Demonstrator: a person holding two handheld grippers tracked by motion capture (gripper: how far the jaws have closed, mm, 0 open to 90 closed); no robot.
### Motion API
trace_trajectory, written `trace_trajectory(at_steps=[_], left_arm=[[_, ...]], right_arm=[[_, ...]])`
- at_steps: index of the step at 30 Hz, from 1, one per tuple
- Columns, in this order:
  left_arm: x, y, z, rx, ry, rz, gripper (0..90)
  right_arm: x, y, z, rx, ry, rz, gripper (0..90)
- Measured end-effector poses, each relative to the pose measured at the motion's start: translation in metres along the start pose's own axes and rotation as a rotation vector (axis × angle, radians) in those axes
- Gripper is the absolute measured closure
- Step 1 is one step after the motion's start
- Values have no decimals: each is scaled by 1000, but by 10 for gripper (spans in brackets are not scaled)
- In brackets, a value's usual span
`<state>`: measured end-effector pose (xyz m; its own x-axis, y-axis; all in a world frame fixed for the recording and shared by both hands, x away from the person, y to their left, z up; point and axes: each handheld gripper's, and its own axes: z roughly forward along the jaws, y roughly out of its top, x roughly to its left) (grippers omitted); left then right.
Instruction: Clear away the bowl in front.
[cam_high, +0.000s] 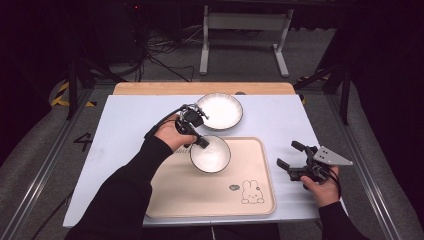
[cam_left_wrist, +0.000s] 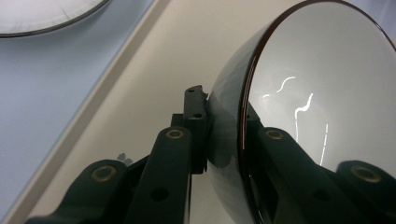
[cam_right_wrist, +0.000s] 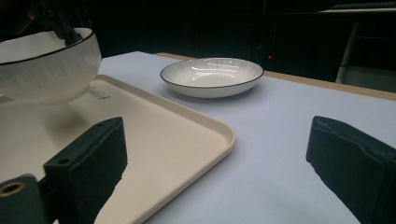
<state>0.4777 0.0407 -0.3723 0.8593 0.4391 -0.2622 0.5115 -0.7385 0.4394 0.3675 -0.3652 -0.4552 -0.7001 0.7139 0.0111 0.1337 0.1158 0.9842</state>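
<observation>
A white bowl with a dark rim (cam_high: 210, 154) hangs just above the beige tray (cam_high: 210, 200), and my left gripper (cam_high: 200, 141) is shut on its near-left rim. In the left gripper view one jaw sits outside the bowl (cam_left_wrist: 317, 93) and one inside, over the tray (cam_left_wrist: 154, 70). From the right gripper view the bowl (cam_right_wrist: 46, 65) floats with a shadow beneath it on the tray (cam_right_wrist: 177, 130). My right gripper (cam_high: 291, 155) stands open over the table to the right of the tray, nothing between its jaws.
A shallow white plate (cam_high: 220, 110) lies on the pale blue table (cam_high: 130, 120) behind the tray; it shows as the plate (cam_right_wrist: 212, 76) in the right gripper view and the plate (cam_left_wrist: 42, 14) in the left gripper view. A rabbit drawing (cam_high: 252, 192) marks the tray's near right corner.
</observation>
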Motion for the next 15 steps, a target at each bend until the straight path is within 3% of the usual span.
trace_trajectory(at_steps=[15], left_arm=[[-4,-2,19,62,-20,23,812]], right_arm=[[0,0,0,-2,-1,-1,56]])
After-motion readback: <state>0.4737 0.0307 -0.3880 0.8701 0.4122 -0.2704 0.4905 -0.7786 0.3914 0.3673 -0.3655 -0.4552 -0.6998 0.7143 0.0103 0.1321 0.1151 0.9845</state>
